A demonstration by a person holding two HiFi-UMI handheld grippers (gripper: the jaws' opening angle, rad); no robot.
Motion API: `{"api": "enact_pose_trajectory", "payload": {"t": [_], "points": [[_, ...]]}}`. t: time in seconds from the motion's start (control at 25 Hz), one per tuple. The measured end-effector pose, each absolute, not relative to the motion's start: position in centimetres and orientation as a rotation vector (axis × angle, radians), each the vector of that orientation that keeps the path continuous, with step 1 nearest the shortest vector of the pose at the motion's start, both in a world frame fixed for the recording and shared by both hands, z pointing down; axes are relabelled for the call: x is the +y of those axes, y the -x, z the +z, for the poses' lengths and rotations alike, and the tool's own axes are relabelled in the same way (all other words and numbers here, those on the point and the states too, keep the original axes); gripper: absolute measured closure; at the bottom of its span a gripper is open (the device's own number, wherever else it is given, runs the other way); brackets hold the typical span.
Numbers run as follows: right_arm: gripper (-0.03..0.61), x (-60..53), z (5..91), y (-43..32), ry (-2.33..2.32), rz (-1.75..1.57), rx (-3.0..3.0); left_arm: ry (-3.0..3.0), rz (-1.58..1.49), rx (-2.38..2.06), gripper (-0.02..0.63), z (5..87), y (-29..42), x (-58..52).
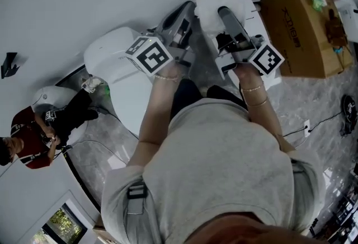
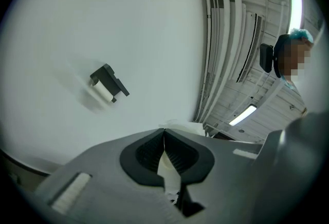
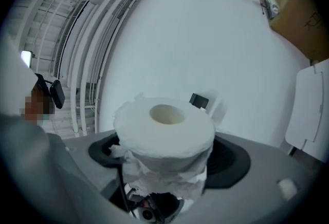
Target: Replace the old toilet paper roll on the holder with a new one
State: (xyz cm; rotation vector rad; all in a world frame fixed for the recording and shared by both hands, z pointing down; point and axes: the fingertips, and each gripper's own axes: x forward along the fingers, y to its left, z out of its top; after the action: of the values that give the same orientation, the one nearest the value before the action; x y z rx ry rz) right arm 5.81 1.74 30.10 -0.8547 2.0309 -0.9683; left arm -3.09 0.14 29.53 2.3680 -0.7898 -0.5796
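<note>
My right gripper (image 3: 165, 142) is shut on a full white toilet paper roll (image 3: 163, 124), held upright with its core hole facing up. In the head view that new roll (image 1: 215, 2) sits at the tip of the right gripper (image 1: 225, 14), close to the white wall. A dark holder (image 2: 109, 83) with a small pale roll in it is fixed to the wall, up and to the left of my left gripper (image 2: 164, 134). The same holder (image 3: 199, 100) peeks out just behind the new roll. The left gripper (image 1: 182, 14) is shut on a thin strip of white paper (image 2: 165, 166).
A white toilet (image 1: 114, 66) stands below and left of the grippers. A brown cardboard box (image 1: 296, 27) with items on top sits at the right. A seated person (image 1: 33, 139) is at the lower left. Cables (image 1: 319, 122) run over the grey marble floor.
</note>
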Motion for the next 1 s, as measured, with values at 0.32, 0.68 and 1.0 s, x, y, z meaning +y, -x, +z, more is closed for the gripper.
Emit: {"api": "enact_pose_trajectory", "payload": {"t": [0.32, 0.68, 1.0], "points": [[0.129, -7.1, 28.6, -4.1, 0.873, -0.91, 2.025, -2.396, -0.605, -0.765, 0.607, 28.1, 5.7, -8.5], [0.129, -14.6, 28.4, -2.0, 0.938, -0.87, 1.968, -2.417, -0.579, -0.662, 0.607, 27.7, 7.7, -16.3], [0.129, -18.4, 29.8, -2.1, 1.001, -0.868, 1.892, -2.405, -0.523, -0.566, 0.607, 29.5, 7.1, -20.6]]}}
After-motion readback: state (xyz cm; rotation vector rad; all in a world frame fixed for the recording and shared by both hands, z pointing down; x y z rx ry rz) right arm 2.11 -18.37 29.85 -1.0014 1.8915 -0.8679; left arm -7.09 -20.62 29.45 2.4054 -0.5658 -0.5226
